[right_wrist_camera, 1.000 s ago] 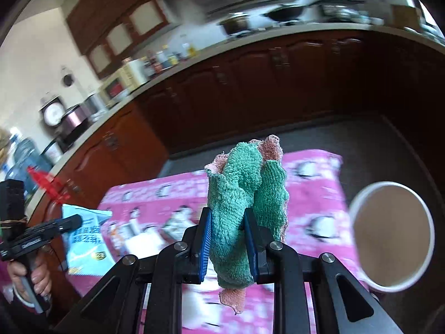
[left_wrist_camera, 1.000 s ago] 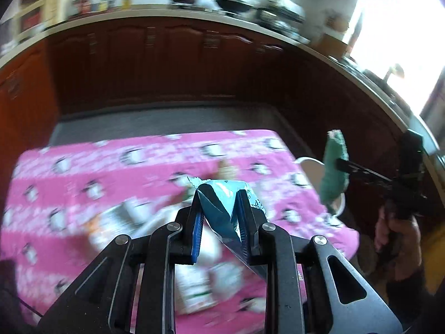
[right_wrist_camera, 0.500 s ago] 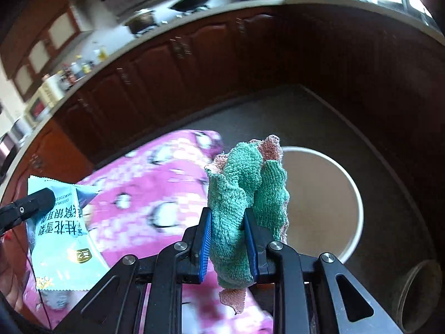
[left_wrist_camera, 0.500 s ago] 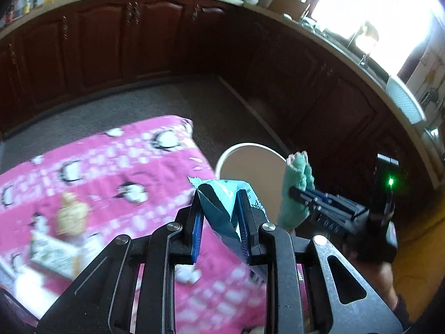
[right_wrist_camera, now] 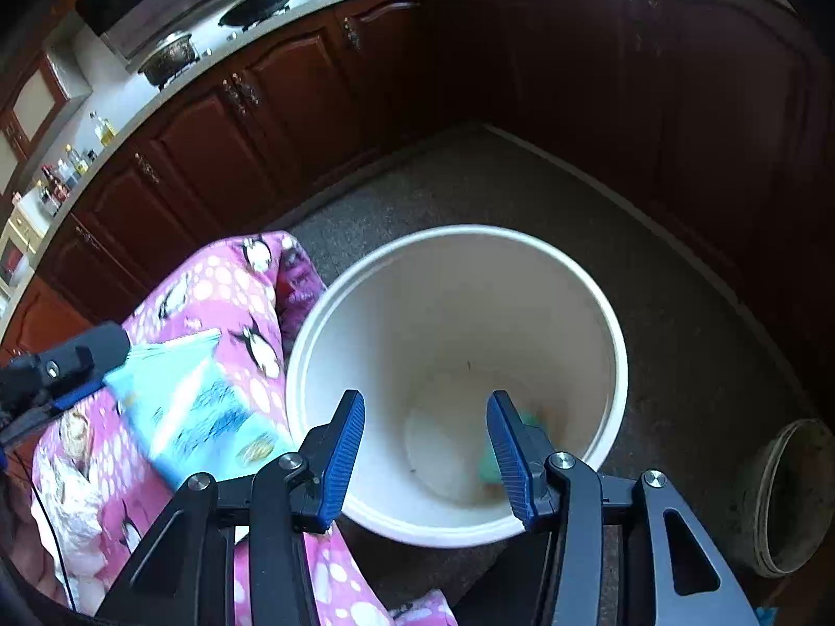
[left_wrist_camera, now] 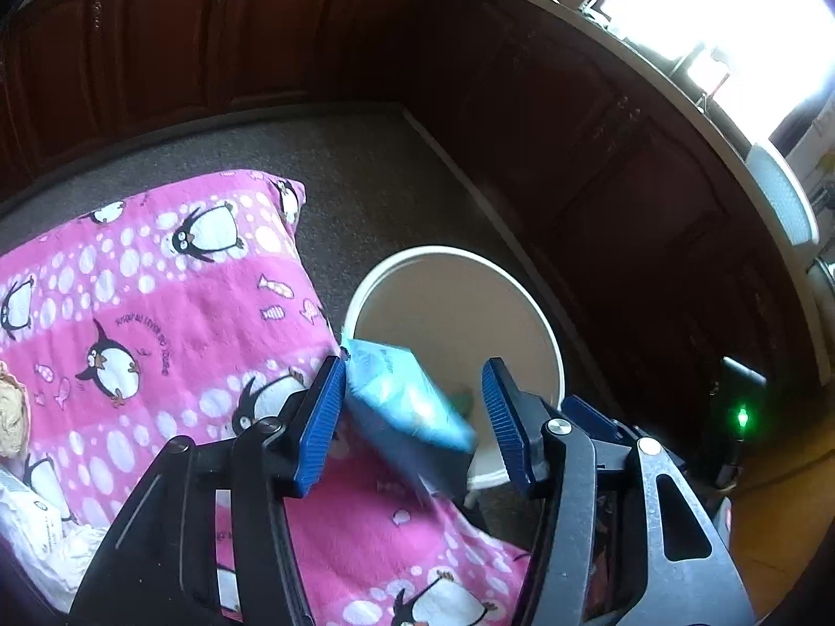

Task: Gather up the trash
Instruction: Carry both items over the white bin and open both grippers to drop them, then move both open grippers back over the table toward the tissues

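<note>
A: Checking the drop — where's the pale blue plastic snack packet (left_wrist_camera: 402, 396) vs the round white plastic bin (left_wrist_camera: 543, 323)?

B: Between the left gripper (left_wrist_camera: 412, 412) pads, blurred, slipping free as the jaws open. Long axis slants 10 to 4 o'clock; low end hangs over the bin's near rim.

A: Right gripper (right_wrist_camera: 425, 454)?

B: Jaws opening too, nothing between them. Green terry cloth (right_wrist_camera: 488, 461) lies in the bin bottom, by its right pad.

A: Rest of the trash?

B: On the pink penguin-print tablecloth (left_wrist_camera: 156, 287), 8 o'clock from the left jaws — left hand's nearer, I reckon.
</note>
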Available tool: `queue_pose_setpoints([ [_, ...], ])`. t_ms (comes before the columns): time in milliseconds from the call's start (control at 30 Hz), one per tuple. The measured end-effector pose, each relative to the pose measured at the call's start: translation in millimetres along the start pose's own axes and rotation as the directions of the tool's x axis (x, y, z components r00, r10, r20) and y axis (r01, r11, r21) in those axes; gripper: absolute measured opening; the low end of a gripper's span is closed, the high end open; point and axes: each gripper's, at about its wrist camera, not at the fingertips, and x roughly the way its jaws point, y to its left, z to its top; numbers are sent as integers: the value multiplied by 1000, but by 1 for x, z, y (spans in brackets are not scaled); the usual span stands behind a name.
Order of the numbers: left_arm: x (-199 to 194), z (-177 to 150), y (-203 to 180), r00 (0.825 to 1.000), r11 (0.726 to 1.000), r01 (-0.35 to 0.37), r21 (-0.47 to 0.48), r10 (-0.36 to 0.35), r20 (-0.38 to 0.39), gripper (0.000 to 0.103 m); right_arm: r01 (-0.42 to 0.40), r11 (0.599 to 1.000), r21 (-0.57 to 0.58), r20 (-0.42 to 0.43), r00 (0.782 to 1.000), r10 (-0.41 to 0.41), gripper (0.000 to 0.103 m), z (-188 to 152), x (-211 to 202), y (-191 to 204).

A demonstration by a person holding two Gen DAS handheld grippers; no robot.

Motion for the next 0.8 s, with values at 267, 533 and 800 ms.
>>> queue_pose_setpoints([
  [267,-31,-9,8,1000,1000,5,3,-5,19,53,-19,1000,-1,-18,1000,19,47,-6,5,9],
  [533,-70,-22,20,993,997,-76,30,73,89,53,-44,997,-62,-4,999,44,49,-11,-10,38],
  [800,-95,-39,34,983,988,-145,52,137,125,53,-64,992,-109,7,998,65,53,-16,-28,66],
])
